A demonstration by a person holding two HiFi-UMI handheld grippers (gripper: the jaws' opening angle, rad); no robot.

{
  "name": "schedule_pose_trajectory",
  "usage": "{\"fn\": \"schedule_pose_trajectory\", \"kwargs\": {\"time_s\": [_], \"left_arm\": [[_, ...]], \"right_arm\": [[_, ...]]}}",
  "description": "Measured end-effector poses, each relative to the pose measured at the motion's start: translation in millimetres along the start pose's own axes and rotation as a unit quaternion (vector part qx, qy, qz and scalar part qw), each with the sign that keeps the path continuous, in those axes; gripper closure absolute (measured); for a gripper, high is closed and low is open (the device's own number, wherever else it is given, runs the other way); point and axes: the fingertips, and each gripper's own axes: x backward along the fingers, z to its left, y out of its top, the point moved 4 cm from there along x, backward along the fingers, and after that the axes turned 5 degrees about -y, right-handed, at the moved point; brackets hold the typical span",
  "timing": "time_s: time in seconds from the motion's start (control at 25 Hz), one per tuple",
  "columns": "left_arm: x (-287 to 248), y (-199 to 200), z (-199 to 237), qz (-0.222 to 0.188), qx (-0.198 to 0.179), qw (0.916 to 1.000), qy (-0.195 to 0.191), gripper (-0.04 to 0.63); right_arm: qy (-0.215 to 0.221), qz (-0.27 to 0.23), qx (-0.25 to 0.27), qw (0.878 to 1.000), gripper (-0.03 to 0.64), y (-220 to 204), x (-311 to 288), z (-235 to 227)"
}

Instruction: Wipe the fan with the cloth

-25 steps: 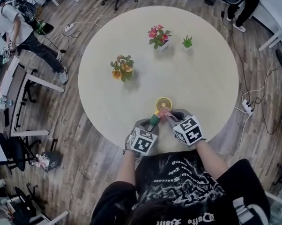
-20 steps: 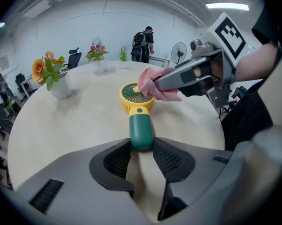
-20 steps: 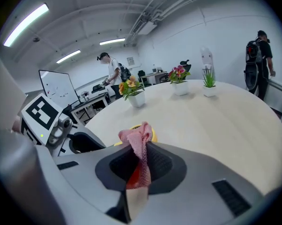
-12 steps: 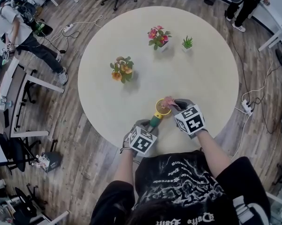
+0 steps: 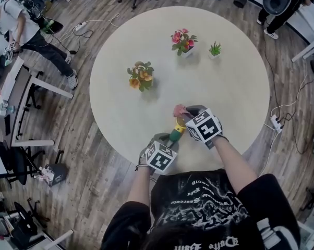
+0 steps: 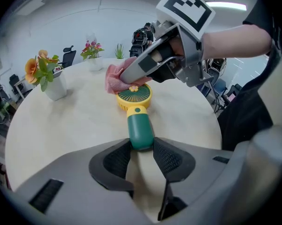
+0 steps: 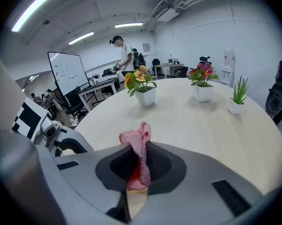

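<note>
Your left gripper [image 6: 141, 149] is clamping the handheld fan [image 6: 134, 108] at its handle [image 6: 140, 131]; your right gripper [image 7: 140, 165] is pinching the pink cloth [image 7: 137, 142] against its grille [image 6: 131, 95].

The fan [image 6: 134, 108] lies flat on the table [image 5: 230, 82], near the edge. Its handle end sits between the jaws of the left gripper [image 6: 142, 146], and its head lies straight ahead of that gripper. The right gripper [image 5: 185, 114] reaches in from the left gripper's right, above the head, with the cloth [image 6: 114, 78] between its jaws (the cloth touches the head's far left edge). Ahead and to the left of the left gripper stands a flower pot [image 5: 140, 77]. Well beyond the right gripper stand a second flower pot [image 5: 183, 41] and, just right of it, a small plant pot [image 5: 215, 50].
</note>
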Motion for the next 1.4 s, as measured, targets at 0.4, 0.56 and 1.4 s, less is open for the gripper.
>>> {"fn": "schedule_pose_trajectory", "kwargs": {"time_s": [0.4, 0.56, 1.4], "left_arm": [[0, -1, 0, -0.007, 0.007, 0.9998, 0.015, 0.425], [0, 0, -1, -0.018, 0.020, 0.9993, 0.025, 0.425], [-2, 3, -2, -0.012, -0.041, 0.9990, 0.010, 0.426]], "right_arm": [[0.087, 0.012, 0.022, 0.996, 0.571, -10, 5, 28], [0.108, 0.001, 0.001, 0.994, 0.571, -22, 6, 42], [0.079, 0.024, -0.154, 0.985, 0.568, -56, 43, -22]]}}
